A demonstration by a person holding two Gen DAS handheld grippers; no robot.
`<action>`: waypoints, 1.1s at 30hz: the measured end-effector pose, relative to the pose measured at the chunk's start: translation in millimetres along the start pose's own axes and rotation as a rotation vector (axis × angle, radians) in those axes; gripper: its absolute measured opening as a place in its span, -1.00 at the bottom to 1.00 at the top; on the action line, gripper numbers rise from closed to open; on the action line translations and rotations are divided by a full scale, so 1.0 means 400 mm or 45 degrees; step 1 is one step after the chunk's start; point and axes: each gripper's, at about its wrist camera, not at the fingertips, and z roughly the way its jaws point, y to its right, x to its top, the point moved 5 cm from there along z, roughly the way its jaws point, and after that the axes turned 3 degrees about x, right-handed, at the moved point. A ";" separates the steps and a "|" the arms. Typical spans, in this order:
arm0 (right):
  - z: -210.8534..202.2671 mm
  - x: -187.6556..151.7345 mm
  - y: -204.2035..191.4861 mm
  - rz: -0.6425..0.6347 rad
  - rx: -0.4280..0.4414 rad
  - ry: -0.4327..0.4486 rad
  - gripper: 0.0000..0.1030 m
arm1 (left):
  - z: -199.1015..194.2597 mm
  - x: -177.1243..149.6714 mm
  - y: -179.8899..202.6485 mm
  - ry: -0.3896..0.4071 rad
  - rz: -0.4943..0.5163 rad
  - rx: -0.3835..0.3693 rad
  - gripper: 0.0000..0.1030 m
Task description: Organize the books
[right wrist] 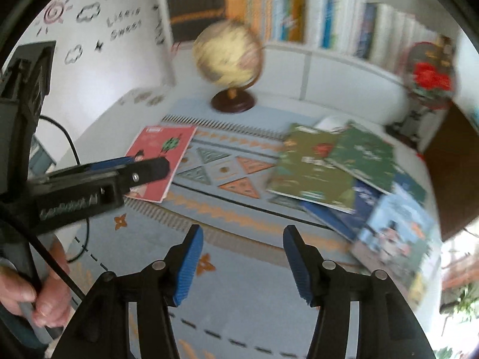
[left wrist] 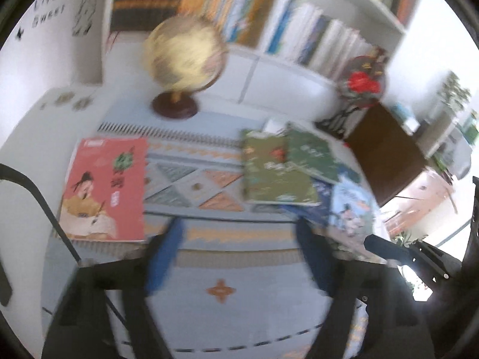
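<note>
A red book (left wrist: 104, 188) (right wrist: 158, 155) lies flat by itself on the left of the patterned cloth (left wrist: 221, 317) (right wrist: 239, 299). On the right is a loose pile: an olive green book (left wrist: 275, 170) (right wrist: 308, 170), a dark green book (left wrist: 311, 155) (right wrist: 362, 155) overlapping it, a dark blue book (left wrist: 317, 206) (right wrist: 344, 209) underneath, and a pale blue picture book (left wrist: 350, 206) (right wrist: 395, 233). My left gripper (left wrist: 239, 257) hangs open above the cloth between the red book and the pile, holding nothing. My right gripper (right wrist: 243, 239) is open and empty too, over the cloth's front part.
A globe (left wrist: 184, 51) (right wrist: 229, 53) on a dark round foot stands behind the cloth. Behind it are white shelves (left wrist: 299, 9) (right wrist: 311, 0) of upright books. A round ornament with red flowers (left wrist: 363, 80) (right wrist: 431, 74) and a brown panel (left wrist: 386, 149) are at the right. A hand (right wrist: 39, 293) grips the left tool.
</note>
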 end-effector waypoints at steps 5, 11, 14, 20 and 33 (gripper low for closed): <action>-0.149 -0.061 0.104 0.113 -0.046 0.116 0.05 | -0.075 -0.035 0.154 0.043 0.103 -0.032 0.58; -0.282 -0.116 0.215 0.290 -0.042 0.229 0.18 | -0.150 -0.064 0.248 0.073 0.130 -0.029 0.58; -0.341 -0.144 0.282 0.415 -0.015 0.296 0.37 | -0.167 -0.072 0.274 0.065 0.163 -0.001 0.59; -0.386 -0.170 0.366 0.564 -0.053 0.353 0.40 | -0.144 -0.074 0.292 0.037 0.184 -0.010 0.60; -0.274 -0.108 0.478 0.662 -0.119 0.272 0.40 | 0.039 0.077 0.314 0.003 0.318 -0.050 0.59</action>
